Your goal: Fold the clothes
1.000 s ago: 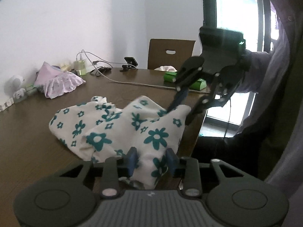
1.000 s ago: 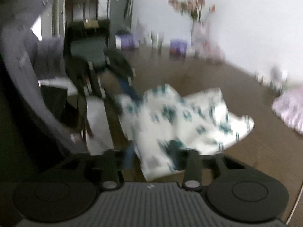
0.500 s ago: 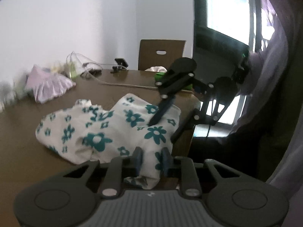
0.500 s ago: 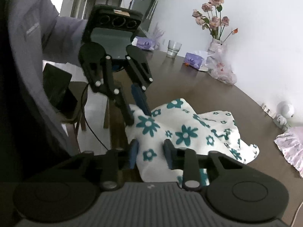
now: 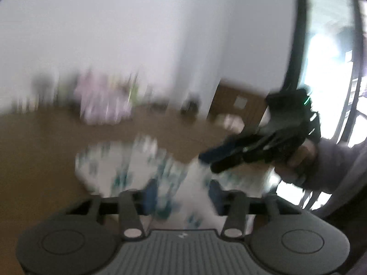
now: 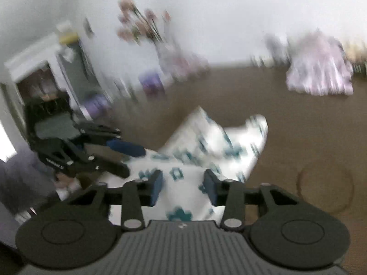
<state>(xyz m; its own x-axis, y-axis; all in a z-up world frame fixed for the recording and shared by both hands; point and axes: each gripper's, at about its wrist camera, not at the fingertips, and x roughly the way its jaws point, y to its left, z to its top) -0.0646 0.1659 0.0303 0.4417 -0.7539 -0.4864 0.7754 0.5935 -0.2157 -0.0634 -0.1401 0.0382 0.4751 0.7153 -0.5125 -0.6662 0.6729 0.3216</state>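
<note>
- Left gripper [image 5: 181,193]: jaws spread, white cotton garment with teal flowers [image 6: 206,146] between, ungrasped.
- Right gripper [image 6: 182,186]: same, released over near hem at brown wooden table [image 6: 298,123] edge.
- Clench both on matching corners, then carry hem evenly toward far side.

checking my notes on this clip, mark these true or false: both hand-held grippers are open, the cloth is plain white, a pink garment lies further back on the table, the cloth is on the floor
1. Both hand-held grippers are open. True: the left gripper and the right gripper each show a wide gap, with cloth between the fingers.
2. The cloth is plain white. False: it is white with teal flowers.
3. A pink garment lies further back on the table. True.
4. The cloth is on the floor. False: it lies on the brown table.
</note>
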